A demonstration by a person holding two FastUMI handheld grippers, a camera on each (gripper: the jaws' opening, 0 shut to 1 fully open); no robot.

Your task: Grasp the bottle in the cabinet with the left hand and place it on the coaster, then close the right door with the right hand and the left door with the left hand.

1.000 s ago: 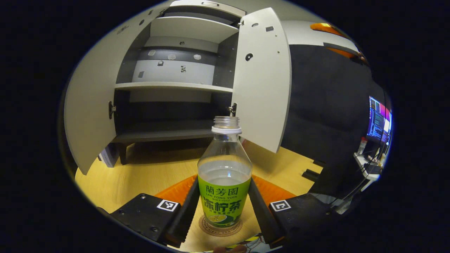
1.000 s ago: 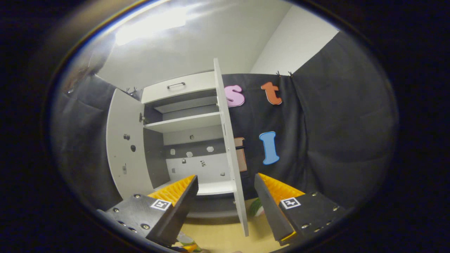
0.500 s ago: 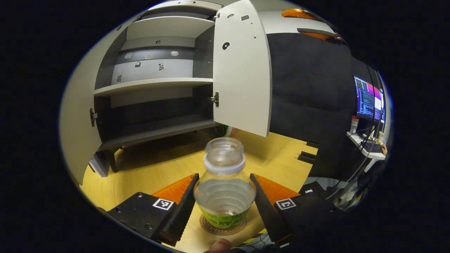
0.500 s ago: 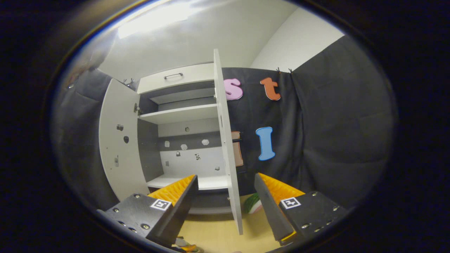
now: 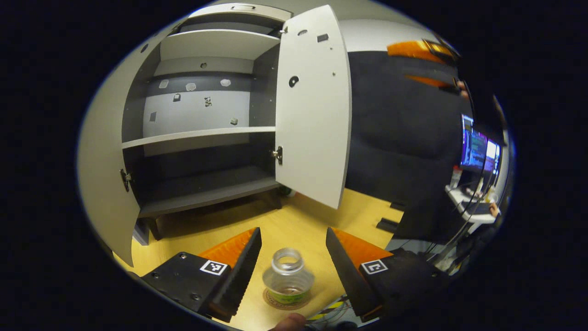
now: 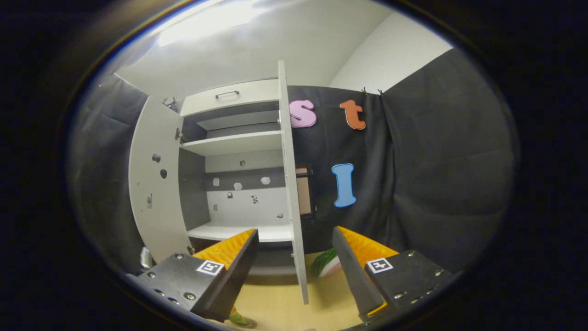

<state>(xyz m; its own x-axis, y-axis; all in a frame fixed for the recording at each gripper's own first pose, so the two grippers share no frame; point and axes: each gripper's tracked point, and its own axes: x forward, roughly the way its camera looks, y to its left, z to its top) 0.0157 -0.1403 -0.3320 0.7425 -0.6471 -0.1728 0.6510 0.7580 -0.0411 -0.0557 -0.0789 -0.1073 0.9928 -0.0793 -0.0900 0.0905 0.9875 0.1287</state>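
On the yellow wooden table [image 5: 294, 220], in front of the cabinet [image 5: 206, 115], the bottle [image 5: 288, 277] stands upright on the round coaster [image 5: 275, 301], uncapped, with a green label near its base. Seen in the left gripper view, the left gripper [image 5: 292, 266] hangs above the bottle with its fingers spread wide; the bottle sits between and below them, touching neither. A fingertip shows at the bottom edge of that view, just beside the coaster.

Behind the bottle the cabinet stands open on short legs. Its left door [image 5: 103, 174] and right door [image 5: 312, 110] both swing outward, the right door's lower corner hanging over the table. The shelves inside look bare; small marks dot the back panel. Bare table lies between the bottle and the cabinet front.

Right of the cabinet hangs black cloth [image 5: 404, 138], and beyond it a lit screen [image 5: 477, 149] above a small cluttered shelf.

From the right gripper view, the right gripper [image 6: 294, 257] is spread apart and holds nothing. The right door [image 6: 291, 193] shows edge-on between its fingers, farther off. A green and white object [image 6: 327, 264] lies on the table near the door's lower edge; what it is cannot be told.
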